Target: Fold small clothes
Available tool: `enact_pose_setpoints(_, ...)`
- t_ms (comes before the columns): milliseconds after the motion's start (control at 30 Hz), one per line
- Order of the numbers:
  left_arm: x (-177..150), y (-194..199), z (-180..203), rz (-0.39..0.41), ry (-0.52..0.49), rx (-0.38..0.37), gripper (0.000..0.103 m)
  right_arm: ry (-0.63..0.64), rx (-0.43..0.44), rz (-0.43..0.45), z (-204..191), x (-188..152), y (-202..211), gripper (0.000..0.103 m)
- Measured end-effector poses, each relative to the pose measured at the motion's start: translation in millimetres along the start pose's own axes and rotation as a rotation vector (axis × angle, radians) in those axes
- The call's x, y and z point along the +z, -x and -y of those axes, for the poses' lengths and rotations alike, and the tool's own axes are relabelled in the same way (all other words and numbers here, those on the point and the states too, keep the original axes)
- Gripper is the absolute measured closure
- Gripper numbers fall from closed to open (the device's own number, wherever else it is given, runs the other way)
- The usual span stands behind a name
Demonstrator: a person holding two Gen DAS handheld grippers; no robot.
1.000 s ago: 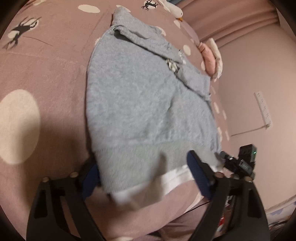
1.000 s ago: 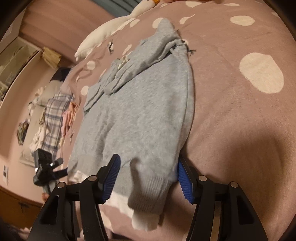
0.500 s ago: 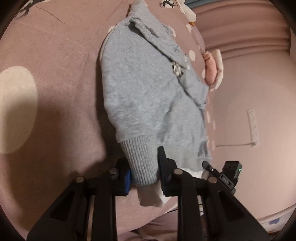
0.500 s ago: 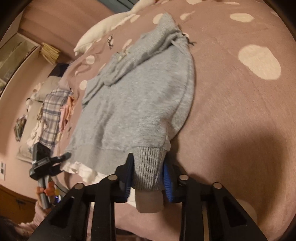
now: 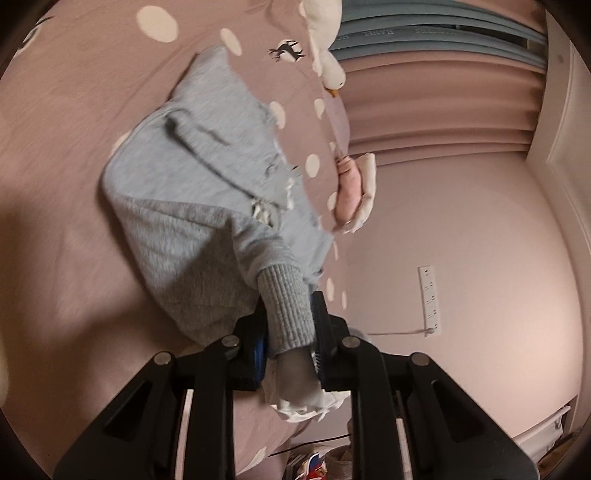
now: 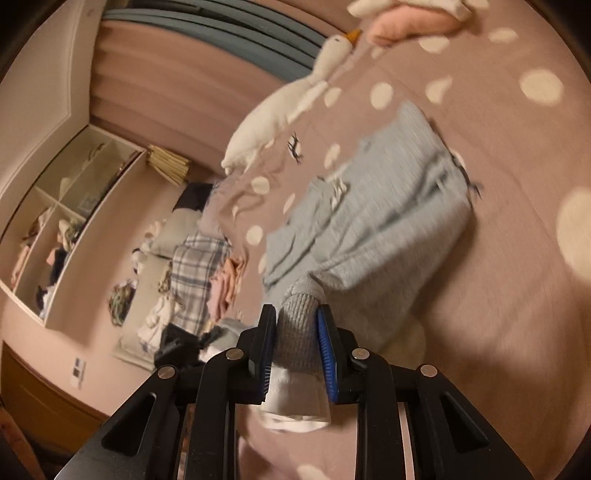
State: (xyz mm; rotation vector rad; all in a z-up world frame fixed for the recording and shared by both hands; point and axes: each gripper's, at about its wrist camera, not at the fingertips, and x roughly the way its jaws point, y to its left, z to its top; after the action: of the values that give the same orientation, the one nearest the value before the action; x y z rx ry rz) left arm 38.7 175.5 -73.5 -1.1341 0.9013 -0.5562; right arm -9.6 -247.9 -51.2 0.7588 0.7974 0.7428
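Plush goose, plaid cloth, shelf

Grey sweater, mauve cream-dotted bedspread, white goose

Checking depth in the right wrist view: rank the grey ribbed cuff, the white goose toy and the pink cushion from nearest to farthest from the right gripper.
1. Grey ribbed cuff, clamped in the right gripper.
2. White goose toy, up-left on the bedspread.
3. Pink cushion, at the top edge beyond the goose's beak.

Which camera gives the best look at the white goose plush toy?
The right wrist view: the goose plush toy shows whole there, orange beak to tail, lying on the dotted bedspread. The left wrist view catches only its head and neck at the top edge.
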Motion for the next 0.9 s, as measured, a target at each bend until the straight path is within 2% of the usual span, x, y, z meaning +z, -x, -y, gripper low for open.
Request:
enact_pose_setpoints(133,3.1,-4.0,4.8,-0.016,-0.024,0.014,0.085,-0.018,-0.065,-0.039,8.4,2.5,-11.8,0.081)
enact_pose_setpoints(367,-2.8,-2.6,9.3,-0.032,-0.088,0.089,0.085,-0.086,-0.074,-0.074,29.2,-9.1,-4.7,0.082)
enact_pose_setpoints(500,-11.7,-4.6,7.0,-0.053,-0.104,0.12,0.085,-0.071,-0.131,-0.125,29.6,-20.2,-5.2,0.082)
enact_pose_setpoints(567,-16.7,-6.0,3.3,-0.067,-0.1,0.134,0.085,-0.079,-0.134,-0.136,30.8,-25.8,-3.6,0.075)
enact_pose_setpoints(667,-24.7,-3.5,-4.7,-0.079,-0.084,0.151,0.085,-0.11,-0.15,-0.15,34.7,-33.1,-6.5,0.05)
enact_pose_setpoints(900,-45.6,9.9,-17.2,-0.096,-0.066,0.194,0.084,-0.08,-0.229,-0.258,37.1,-58.6,-18.8,0.049)
